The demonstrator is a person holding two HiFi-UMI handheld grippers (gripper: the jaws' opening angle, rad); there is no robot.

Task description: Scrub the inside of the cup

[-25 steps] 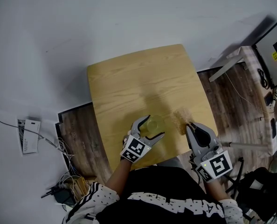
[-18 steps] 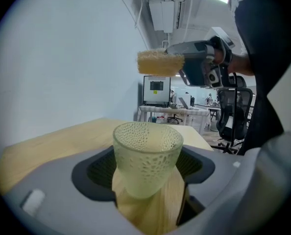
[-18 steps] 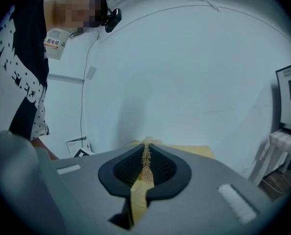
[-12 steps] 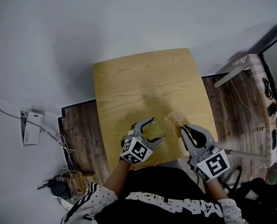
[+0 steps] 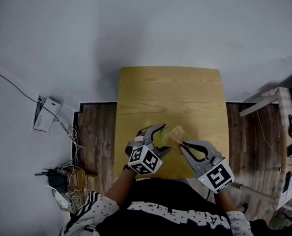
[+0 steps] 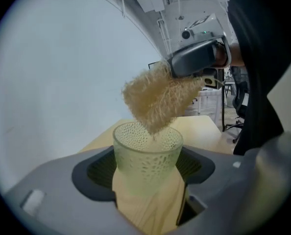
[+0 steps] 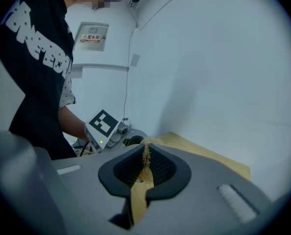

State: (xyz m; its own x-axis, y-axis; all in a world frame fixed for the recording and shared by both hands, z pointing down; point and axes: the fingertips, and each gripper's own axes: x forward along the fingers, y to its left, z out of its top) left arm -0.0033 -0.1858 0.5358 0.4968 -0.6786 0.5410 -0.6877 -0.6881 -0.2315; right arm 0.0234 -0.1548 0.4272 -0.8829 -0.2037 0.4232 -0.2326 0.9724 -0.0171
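Note:
My left gripper [image 5: 160, 137] is shut on a pale green translucent cup [image 6: 147, 153] and holds it lifted above the wooden table [image 5: 170, 97]. In the left gripper view the cup's mouth faces away from the camera. A tan loofah scrubber [image 6: 155, 99] hangs just over the cup's rim, its tip at the opening. My right gripper [image 5: 182, 144] is shut on the loofah [image 7: 146, 156], seen edge-on between the jaws in the right gripper view. In the head view the loofah [image 5: 175, 133] sits between the two grippers, and the cup [image 5: 155, 135] is mostly hidden by the left jaws.
The small square table stands against a white wall [image 5: 136, 28], with dark wood floor on both sides. Cables and a power strip [image 5: 46, 114] lie on the floor at the left. A white desk edge [image 5: 288, 146] is at the right.
Both grippers have risen off the table and come together. The right gripper carried the loofah left to the mouth of the cup. The head camera shifted, so the table sits more central.

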